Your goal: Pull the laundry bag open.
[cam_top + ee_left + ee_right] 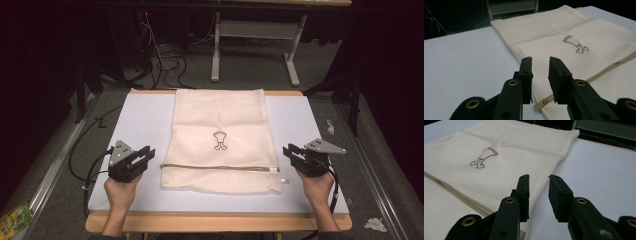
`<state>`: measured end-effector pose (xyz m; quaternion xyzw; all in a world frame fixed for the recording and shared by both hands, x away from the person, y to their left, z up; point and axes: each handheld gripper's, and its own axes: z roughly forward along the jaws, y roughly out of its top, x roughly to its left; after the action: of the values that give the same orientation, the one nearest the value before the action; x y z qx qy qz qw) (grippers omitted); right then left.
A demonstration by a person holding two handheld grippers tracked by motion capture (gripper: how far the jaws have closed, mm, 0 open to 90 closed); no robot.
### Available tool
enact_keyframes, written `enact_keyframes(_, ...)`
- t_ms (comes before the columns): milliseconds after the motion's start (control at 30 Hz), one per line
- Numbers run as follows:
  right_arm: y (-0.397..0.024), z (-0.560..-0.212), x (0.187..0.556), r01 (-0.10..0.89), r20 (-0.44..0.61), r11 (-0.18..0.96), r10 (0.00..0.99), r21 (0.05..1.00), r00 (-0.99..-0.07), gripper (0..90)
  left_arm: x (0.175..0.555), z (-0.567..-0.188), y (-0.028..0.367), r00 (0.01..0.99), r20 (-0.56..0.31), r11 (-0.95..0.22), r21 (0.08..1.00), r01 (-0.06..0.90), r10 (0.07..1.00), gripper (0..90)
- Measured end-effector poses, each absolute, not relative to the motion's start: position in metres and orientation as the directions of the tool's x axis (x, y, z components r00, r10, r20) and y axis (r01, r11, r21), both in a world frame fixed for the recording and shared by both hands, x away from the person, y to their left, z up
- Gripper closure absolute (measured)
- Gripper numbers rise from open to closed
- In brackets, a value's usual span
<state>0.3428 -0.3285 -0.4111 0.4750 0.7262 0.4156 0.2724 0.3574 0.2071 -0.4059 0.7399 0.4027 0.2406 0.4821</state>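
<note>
Left gripper (145, 156): black, blocky, hard-plastic jaws with brass rivets, grey three-cornered plate on top. Jaws standing a narrow gap apart, gripping nothing. Hovering just beside the bag's (220, 135) left edge, near the zip's (215, 167) end; in the left gripper view, gripper (541, 72) pointing over that edge, tan zip end (538, 106) lying below the jaws.

Right gripper (292, 152): same build. Jaws likewise parted by a narrow gap, clamping nothing. Sitting just beside the bag's right edge at zip level; in the right gripper view, gripper (538, 192) aiming along the bag edge (544, 180), one jaw over mesh, the other over bare sheet (599, 175).

Bag: cream mesh, fine regular weave, rectangular, lying flat at the middle of the white sheet (140, 120). Long axis running from the near edge toward the far edge of the table (215, 222). Zip crossing the bag's width in the near third, white tab (272, 171) at its right end. Small dark outline motif (219, 140) printed near the centre, upright toward the far side. Far end reaching the sheet's far border.

Sheet: smooth, matte, covering a wooden tabletop with rounded near corners.
</note>
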Motion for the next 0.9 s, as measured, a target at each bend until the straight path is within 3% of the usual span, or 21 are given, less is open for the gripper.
enact_keyframes(900,-0.377,-0.417,0.339,0.486,0.071,0.082,0.955,0.870,-0.289,65.9,0.366,-0.417,0.241,0.462,-0.100,-0.104,0.913,0.395,0.881,66.4)
